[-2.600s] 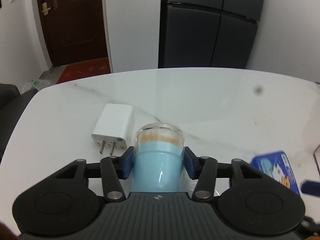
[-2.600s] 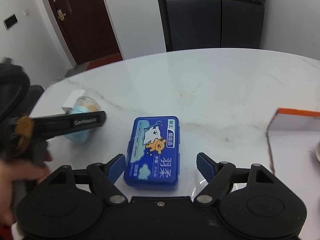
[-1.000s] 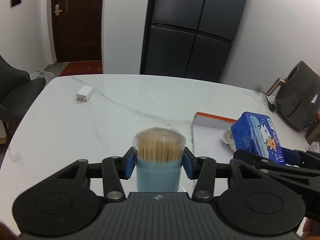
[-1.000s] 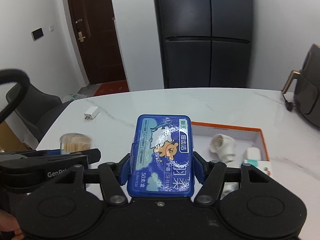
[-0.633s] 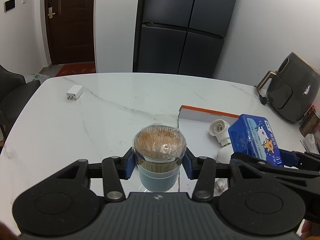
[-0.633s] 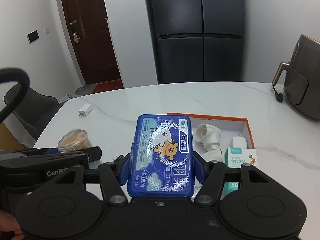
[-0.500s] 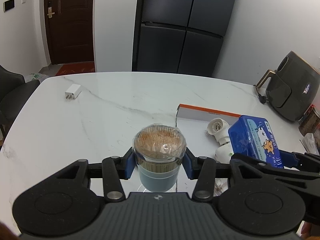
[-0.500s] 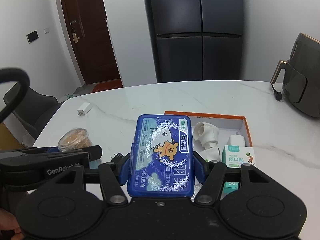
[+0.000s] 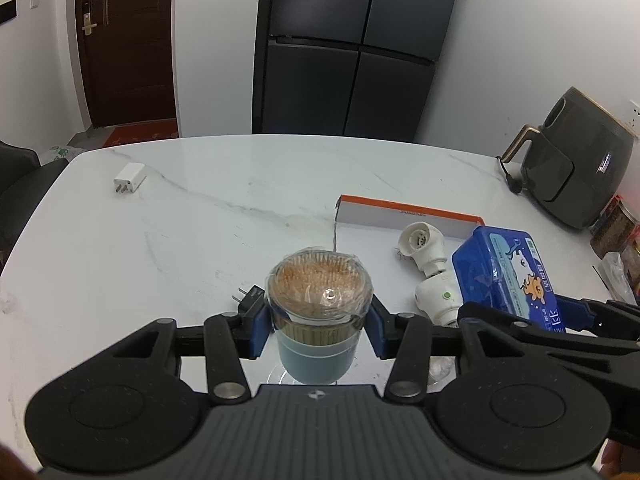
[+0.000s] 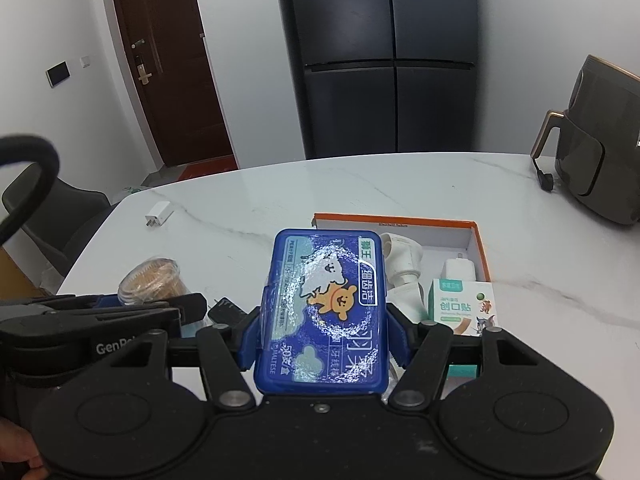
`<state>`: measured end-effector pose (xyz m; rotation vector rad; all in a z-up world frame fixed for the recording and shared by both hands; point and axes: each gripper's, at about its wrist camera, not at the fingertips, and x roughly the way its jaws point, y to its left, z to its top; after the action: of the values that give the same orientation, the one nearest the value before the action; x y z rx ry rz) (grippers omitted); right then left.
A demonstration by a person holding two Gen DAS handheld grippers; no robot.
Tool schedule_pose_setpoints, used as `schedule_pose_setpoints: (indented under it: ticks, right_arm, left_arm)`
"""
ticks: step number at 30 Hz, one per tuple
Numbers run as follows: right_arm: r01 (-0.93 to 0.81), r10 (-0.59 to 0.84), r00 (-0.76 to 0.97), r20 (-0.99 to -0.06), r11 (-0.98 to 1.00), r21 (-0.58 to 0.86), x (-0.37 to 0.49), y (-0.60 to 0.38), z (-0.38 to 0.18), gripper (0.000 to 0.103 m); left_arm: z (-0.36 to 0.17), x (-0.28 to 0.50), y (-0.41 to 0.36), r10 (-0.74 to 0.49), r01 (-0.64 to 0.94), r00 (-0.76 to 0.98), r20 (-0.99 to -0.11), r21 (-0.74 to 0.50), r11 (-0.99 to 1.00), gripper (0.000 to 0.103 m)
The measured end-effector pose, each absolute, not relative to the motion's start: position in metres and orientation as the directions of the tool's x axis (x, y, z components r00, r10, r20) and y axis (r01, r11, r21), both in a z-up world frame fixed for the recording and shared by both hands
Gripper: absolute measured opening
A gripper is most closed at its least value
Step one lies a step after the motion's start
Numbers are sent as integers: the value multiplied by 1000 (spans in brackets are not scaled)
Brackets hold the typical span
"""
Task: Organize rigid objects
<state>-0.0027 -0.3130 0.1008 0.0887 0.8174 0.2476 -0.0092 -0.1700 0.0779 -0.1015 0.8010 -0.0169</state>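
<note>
My left gripper (image 9: 318,330) is shut on a light blue toothpick jar (image 9: 318,312) with a clear lid, held above the white marble table (image 9: 200,248). My right gripper (image 10: 324,332) is shut on a blue floss-pick box (image 10: 326,312) with a cartoon label; the same blue floss-pick box (image 9: 506,276) shows at the right of the left wrist view. Just ahead lies an orange-rimmed open box (image 10: 400,220) holding a white adapter plug (image 10: 402,264), a small white charger (image 10: 458,270) and a green plaster packet (image 10: 462,306).
A white charger (image 9: 130,178) lies far left on the table. A black plug (image 9: 248,298) rests just beyond the left fingers. A dark air fryer (image 9: 576,176) stands at the right edge, jars (image 9: 618,228) beside it. A black fridge (image 9: 348,48) is behind, a dark chair (image 10: 56,216) at left.
Both grippers, each holding its item, have shifted toward the orange-rimmed box; its contents now sit closer and fuller in view. The grips themselves are unchanged.
</note>
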Motion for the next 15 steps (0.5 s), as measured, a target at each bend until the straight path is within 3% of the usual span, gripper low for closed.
schedule_pose_setpoints:
  ticks: [15]
  right_arm:
    - [-164, 247, 663, -707, 969, 185, -2, -321, 100, 74]
  left_arm:
    - [76, -6, -178, -60, -5, 694, -717, -89, 996, 48]
